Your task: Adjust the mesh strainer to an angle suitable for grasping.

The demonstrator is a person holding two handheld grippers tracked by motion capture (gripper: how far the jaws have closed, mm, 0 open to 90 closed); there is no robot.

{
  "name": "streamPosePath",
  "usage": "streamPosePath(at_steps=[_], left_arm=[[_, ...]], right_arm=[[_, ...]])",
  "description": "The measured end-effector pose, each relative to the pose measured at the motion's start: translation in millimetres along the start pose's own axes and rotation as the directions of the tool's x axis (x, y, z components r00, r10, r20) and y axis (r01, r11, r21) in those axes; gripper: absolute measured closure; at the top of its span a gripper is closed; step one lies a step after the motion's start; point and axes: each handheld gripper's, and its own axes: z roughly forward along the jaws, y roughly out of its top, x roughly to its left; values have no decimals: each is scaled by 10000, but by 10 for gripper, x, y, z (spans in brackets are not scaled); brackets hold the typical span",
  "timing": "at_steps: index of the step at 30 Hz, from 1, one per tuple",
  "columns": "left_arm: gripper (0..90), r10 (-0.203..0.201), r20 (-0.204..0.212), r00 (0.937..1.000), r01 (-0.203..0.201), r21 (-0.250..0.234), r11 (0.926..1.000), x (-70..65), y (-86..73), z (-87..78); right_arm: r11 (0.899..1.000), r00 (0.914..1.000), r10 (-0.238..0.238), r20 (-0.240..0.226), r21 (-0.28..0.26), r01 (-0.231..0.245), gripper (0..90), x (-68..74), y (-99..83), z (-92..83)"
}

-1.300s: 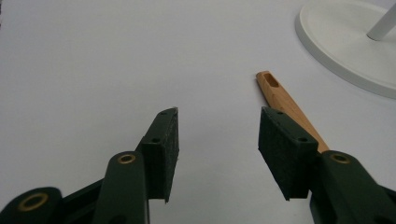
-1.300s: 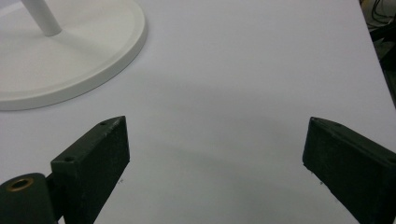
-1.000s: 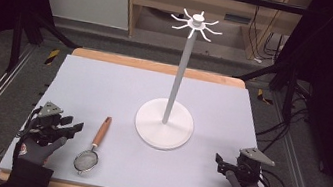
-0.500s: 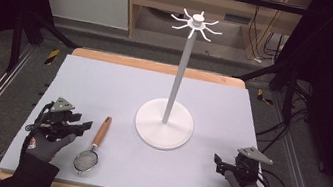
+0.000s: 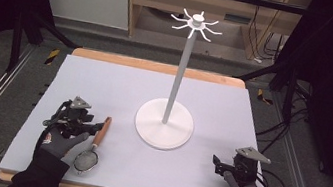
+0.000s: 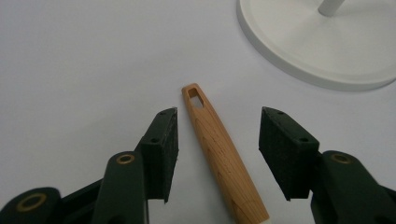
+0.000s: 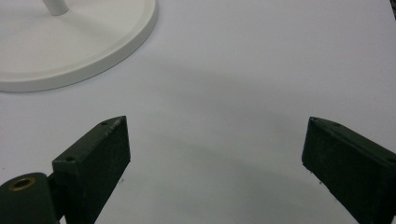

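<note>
A small mesh strainer (image 5: 85, 160) with a wooden handle (image 5: 101, 131) lies flat on the pale mat at the front left. My left gripper (image 5: 93, 127) is low over that handle and open. In the left gripper view the handle (image 6: 219, 154), with a slot hole at its tip, lies between the jaws of my left gripper (image 6: 218, 140), and a gap shows on each side. My right gripper (image 5: 218, 163) rests near the front right edge, open wide, and in the right gripper view nothing but bare mat lies between the jaws of this gripper (image 7: 215, 144).
A white stand with a round base (image 5: 149, 126), a tall pole and a ring of hooks (image 5: 197, 23) at the top rises mid-table; its base (image 6: 317, 51) is just beyond the handle's tip. The mat (image 5: 105, 84) covers a wooden table.
My left gripper has moved right across the mat to the strainer's handle and now straddles it. The right gripper has stayed put.
</note>
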Motion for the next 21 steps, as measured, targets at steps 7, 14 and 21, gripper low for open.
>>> streamPosePath(at_steps=[7,14,21], left_arm=[[478,172,-88,9998,-166,655,9977,-31,-41,125],[486,216,-176,9996,-198,964,9951,-57,-31,209],[505,109,-129,9999,-90,1358,9907,-77,-47,311]], right_arm=[[9999,9999,-130,29,103,129,81,14,1,14],[9996,9998,-180,15,216,180,83,29,-1,31],[9994,9998,-188,-40,292,189,83,31,2,37]])
